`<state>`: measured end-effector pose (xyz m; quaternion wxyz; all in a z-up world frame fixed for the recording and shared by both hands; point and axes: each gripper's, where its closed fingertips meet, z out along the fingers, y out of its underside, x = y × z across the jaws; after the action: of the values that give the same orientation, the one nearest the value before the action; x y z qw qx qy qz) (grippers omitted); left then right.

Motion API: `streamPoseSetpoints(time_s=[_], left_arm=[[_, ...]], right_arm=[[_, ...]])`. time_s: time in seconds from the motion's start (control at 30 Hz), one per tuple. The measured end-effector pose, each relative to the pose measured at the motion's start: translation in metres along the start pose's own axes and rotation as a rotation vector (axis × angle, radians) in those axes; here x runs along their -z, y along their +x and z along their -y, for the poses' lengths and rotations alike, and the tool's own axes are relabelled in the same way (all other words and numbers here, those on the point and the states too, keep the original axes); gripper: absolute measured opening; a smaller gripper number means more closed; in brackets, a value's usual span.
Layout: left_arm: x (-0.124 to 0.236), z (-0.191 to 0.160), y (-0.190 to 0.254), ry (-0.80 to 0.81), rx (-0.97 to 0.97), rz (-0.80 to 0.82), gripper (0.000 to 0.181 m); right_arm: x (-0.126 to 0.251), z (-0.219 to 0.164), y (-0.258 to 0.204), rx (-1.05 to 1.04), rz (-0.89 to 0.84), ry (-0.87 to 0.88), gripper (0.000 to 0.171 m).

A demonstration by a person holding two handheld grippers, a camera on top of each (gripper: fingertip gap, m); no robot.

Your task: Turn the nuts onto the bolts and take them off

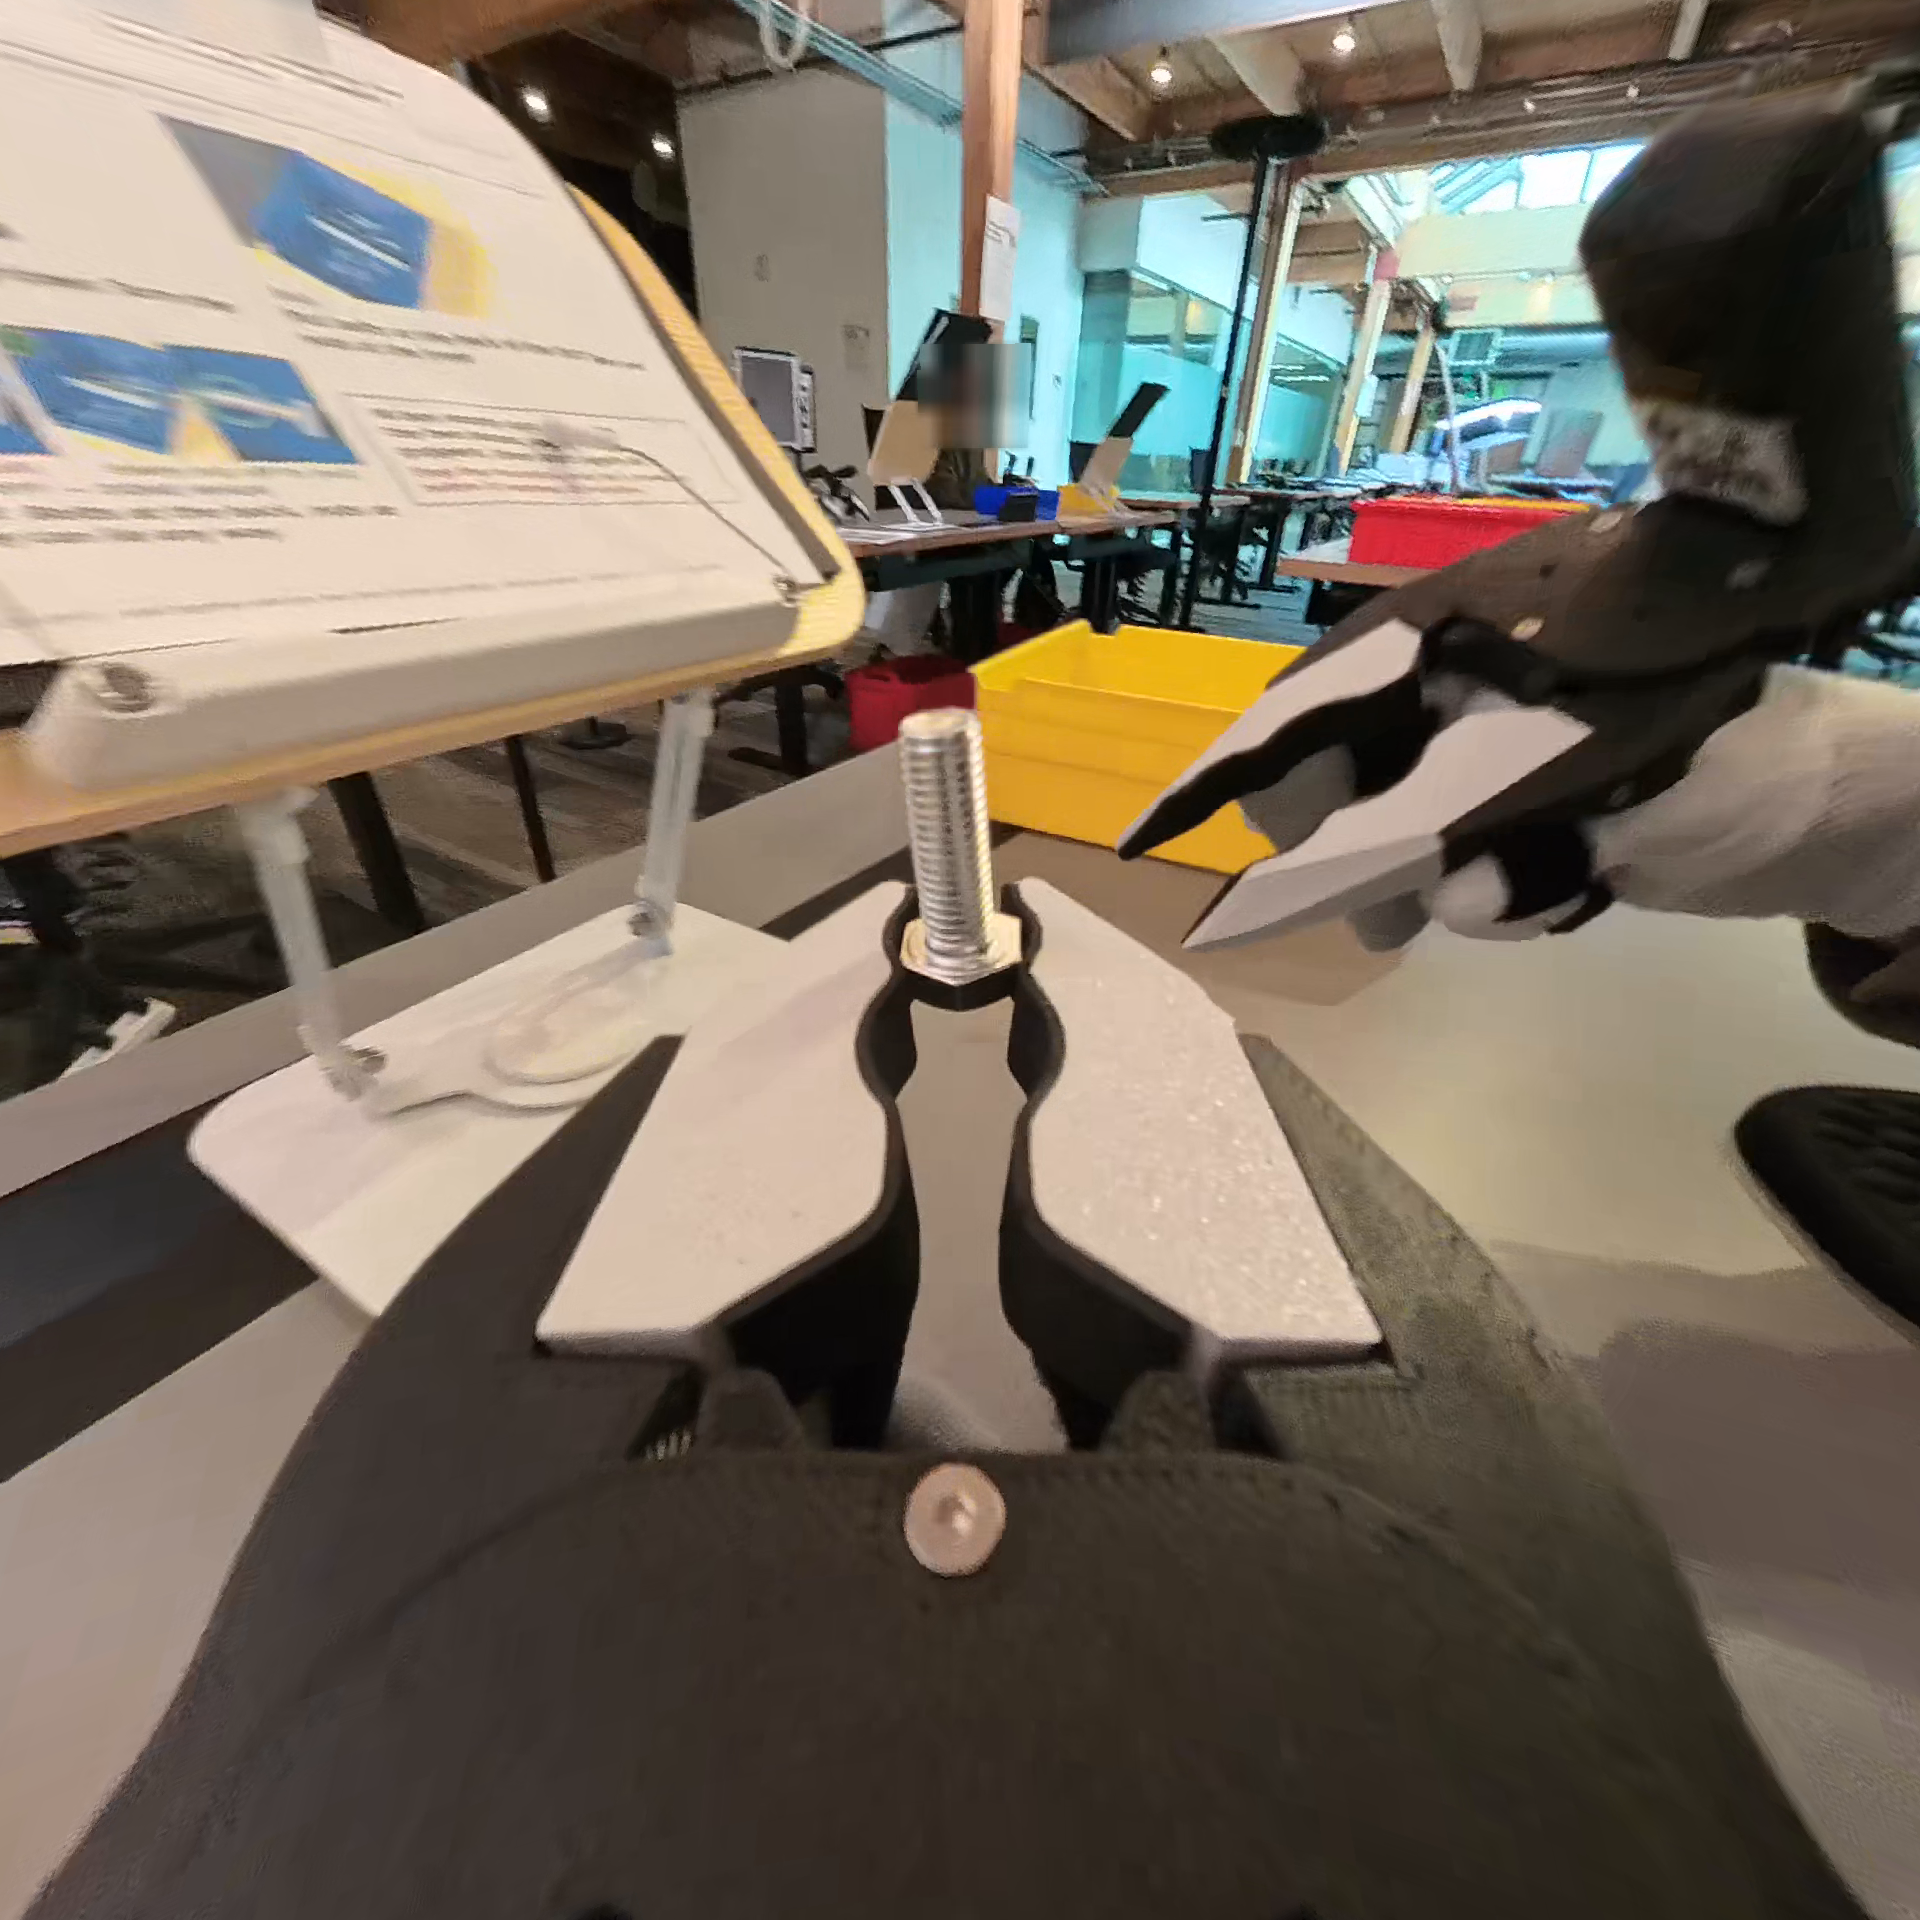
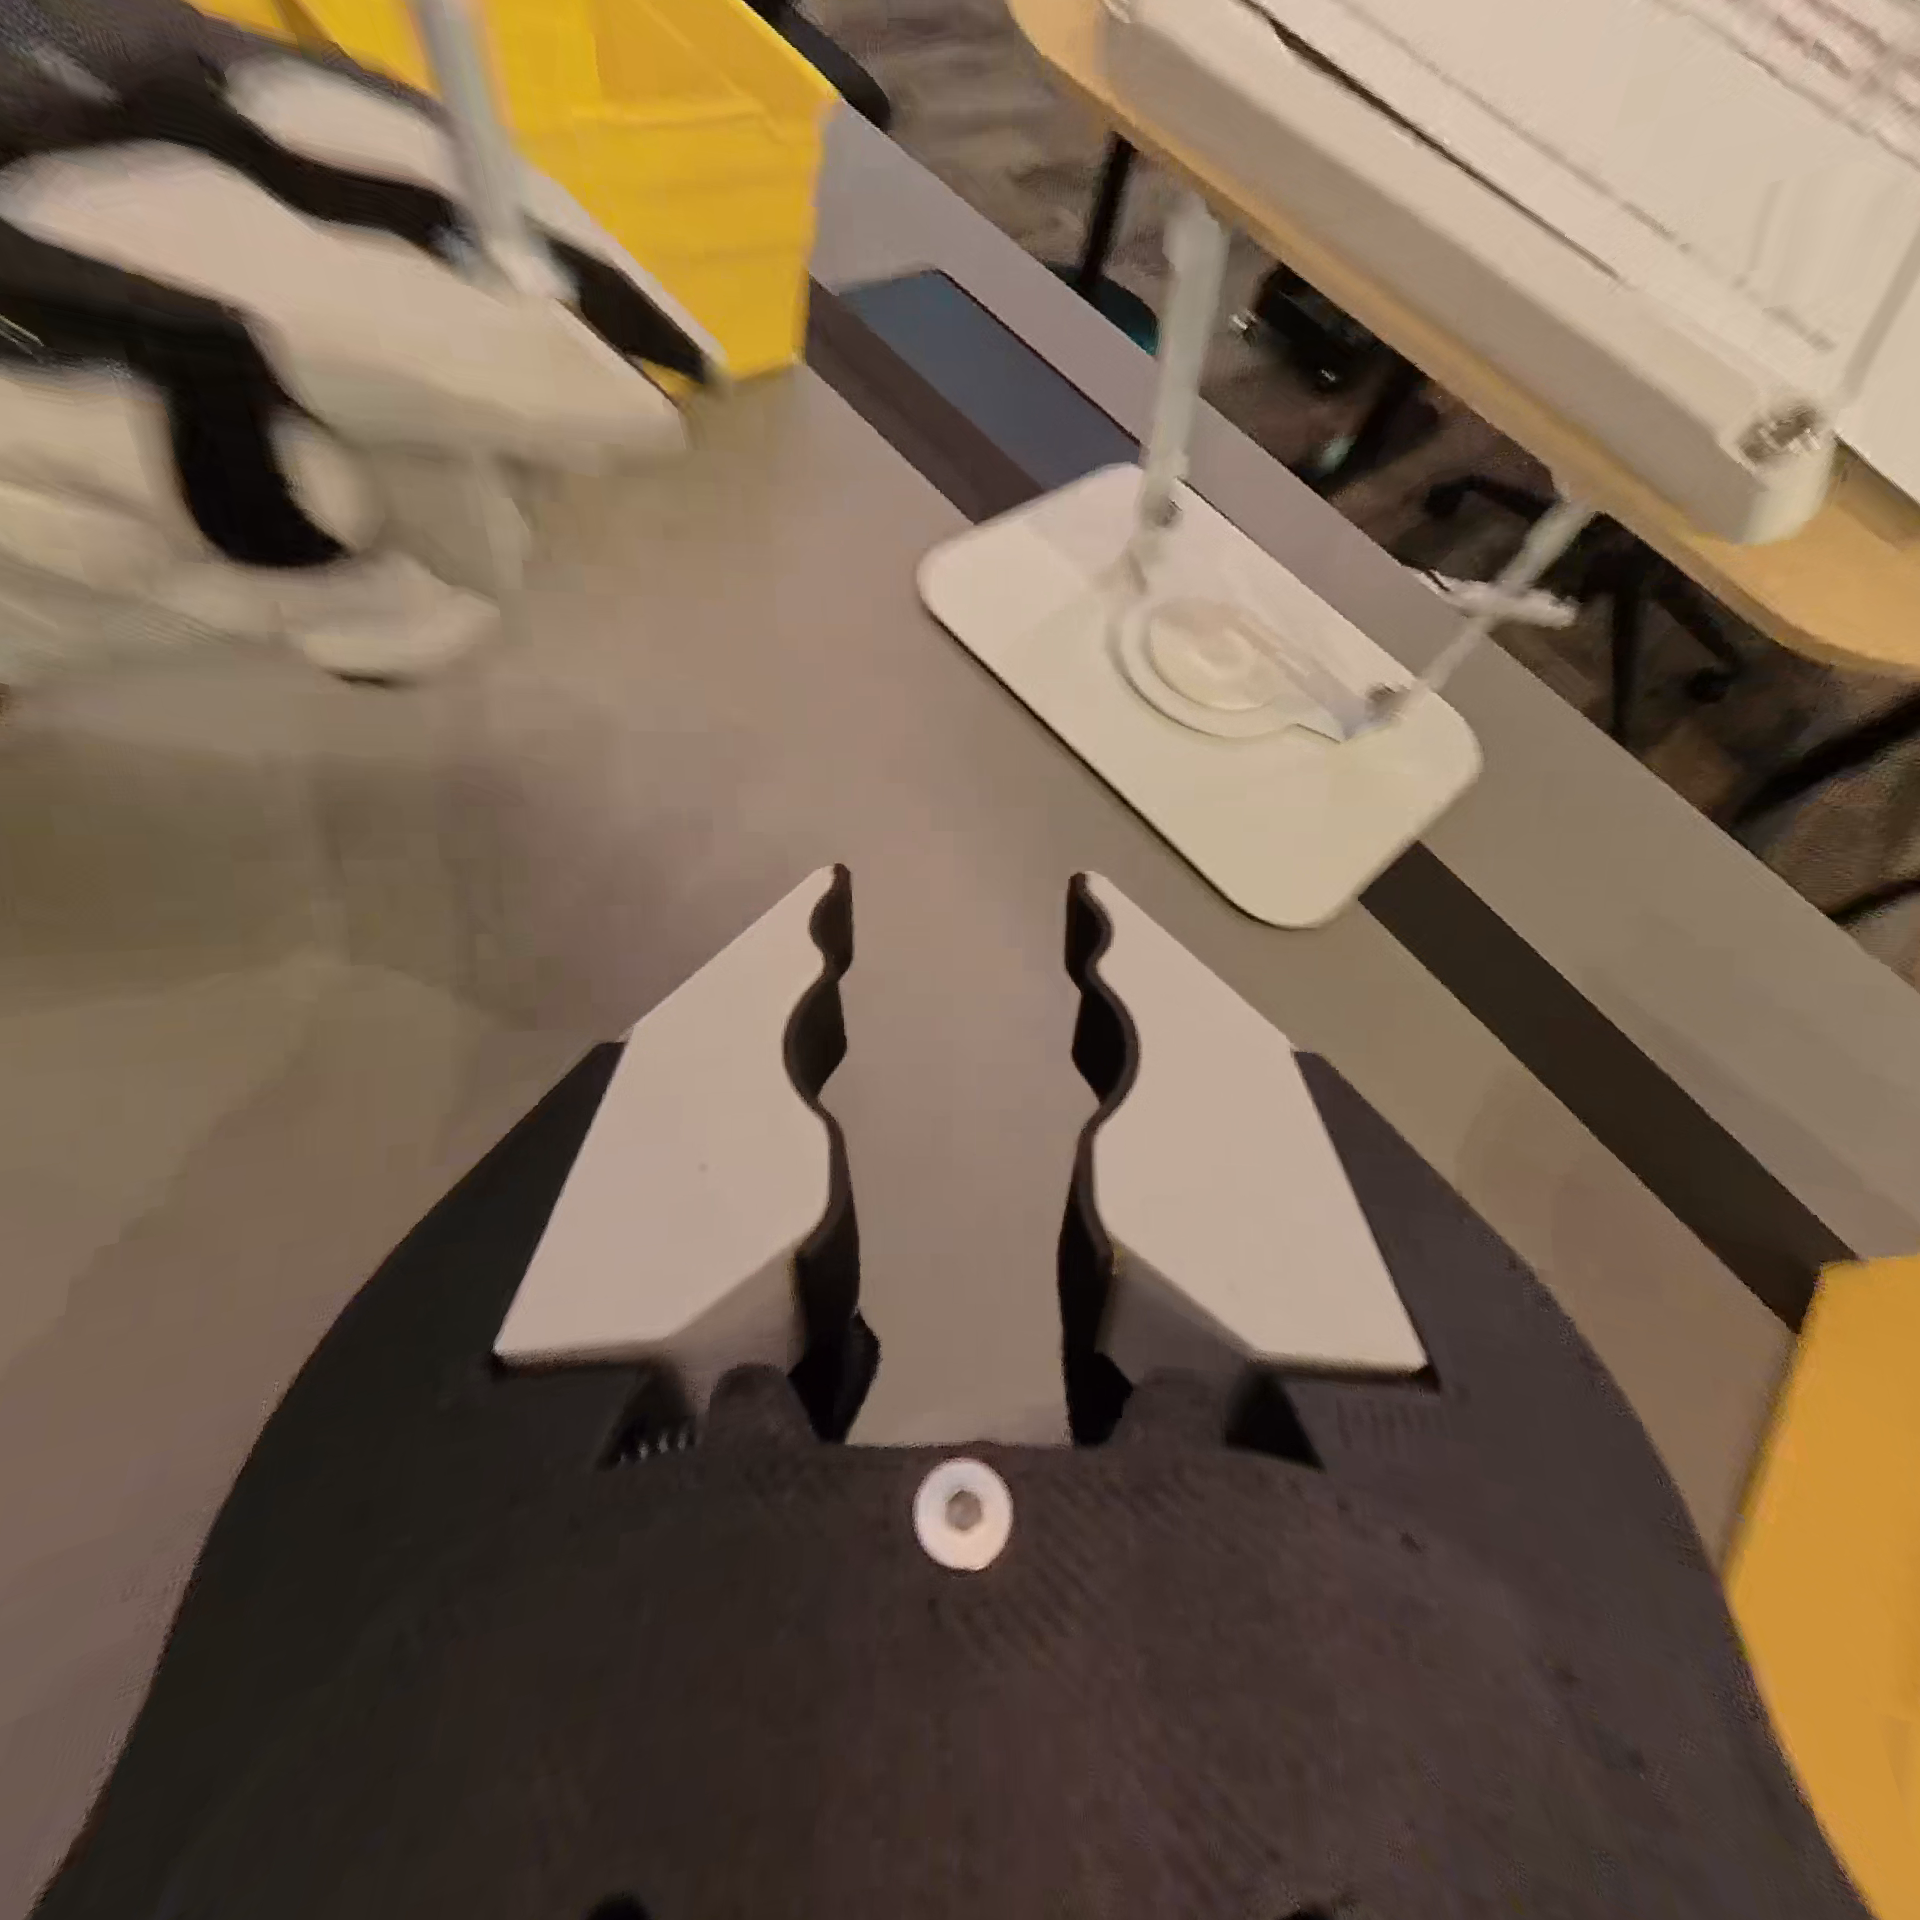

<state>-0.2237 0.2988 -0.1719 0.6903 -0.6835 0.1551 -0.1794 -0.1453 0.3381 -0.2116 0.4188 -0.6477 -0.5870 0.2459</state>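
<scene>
On the far left of the left wrist view, a tilted instruction sheet (image 1: 343, 343) is propped on a clear stand whose white base plate (image 1: 343, 1164) sits on the grey table (image 1: 1558, 1122); it is judged to be angled so it can be read while working. Writing and blue diagram pictures are carried on the sheet, but they are blurred and are not copied here. No brand marks are made out anywhere.

At centre, the bolt (image 1: 948, 831) is held upright by the left gripper (image 1: 961, 951), whose jaws are pinched on the hex head at the bottom, threads pointing up. No nut is seen on the threads, and none is found on the table in either view. Holding the bolt by its head is judged to keep the shank free for a nut to be spun on or off.

Behind the bolt, a yellow bin (image 1: 1122, 727) is set at the table edge, probably for parts; its contents are hidden.

To the right, the right gripper (image 1: 1174, 894) is held in a white-gloved hand (image 1: 1766, 810), well apart from the bolt, tips angled down toward the table. In the right wrist view, the right gripper (image 2: 958, 883) is seen spread and empty above bare tabletop, with the base plate (image 2: 1309, 810) off to its right. A nut pickup is judged to be the next need.
</scene>
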Motion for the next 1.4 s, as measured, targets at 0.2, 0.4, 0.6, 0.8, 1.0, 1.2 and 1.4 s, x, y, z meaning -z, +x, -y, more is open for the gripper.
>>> streamPoseSetpoints(time_s=[0.2, 0.4, 0.6, 0.8, 1.0, 1.2, 1.4], left_arm=[[0.001, -0.005, -0.008, -0.006, 0.020, 0.016, 0.014], [-0.008, -0.021, -0.001, -0.056, 0.017, 0.001, 0.014], [-0.010, -0.028, 0.001, -0.076, 0.020, -0.008, 0.014], [-0.012, -0.032, 0.004, -0.091, 0.019, -0.019, 0.014], [-0.014, -0.034, 0.007, -0.100, 0.026, -0.033, 0.014], [-0.014, -0.034, 0.006, -0.102, 0.023, -0.030, 0.014], [-0.014, -0.036, 0.005, -0.106, 0.029, -0.030, 0.014]], right_arm=[[-0.010, -0.056, 0.094, -0.031, -0.209, -0.167, 0.058], [0.009, -0.079, 0.170, -0.143, -0.343, -0.281, 0.062], [-0.016, -0.128, 0.157, -0.214, -0.313, -0.391, 0.099], [-0.015, -0.142, 0.156, -0.337, -0.380, -0.334, 0.141], [-0.022, -0.146, 0.162, -0.422, -0.351, -0.291, 0.152], [-0.033, -0.147, 0.172, -0.452, -0.316, -0.288, 0.151], [-0.038, -0.151, 0.184, -0.426, -0.330, -0.301, 0.147]])
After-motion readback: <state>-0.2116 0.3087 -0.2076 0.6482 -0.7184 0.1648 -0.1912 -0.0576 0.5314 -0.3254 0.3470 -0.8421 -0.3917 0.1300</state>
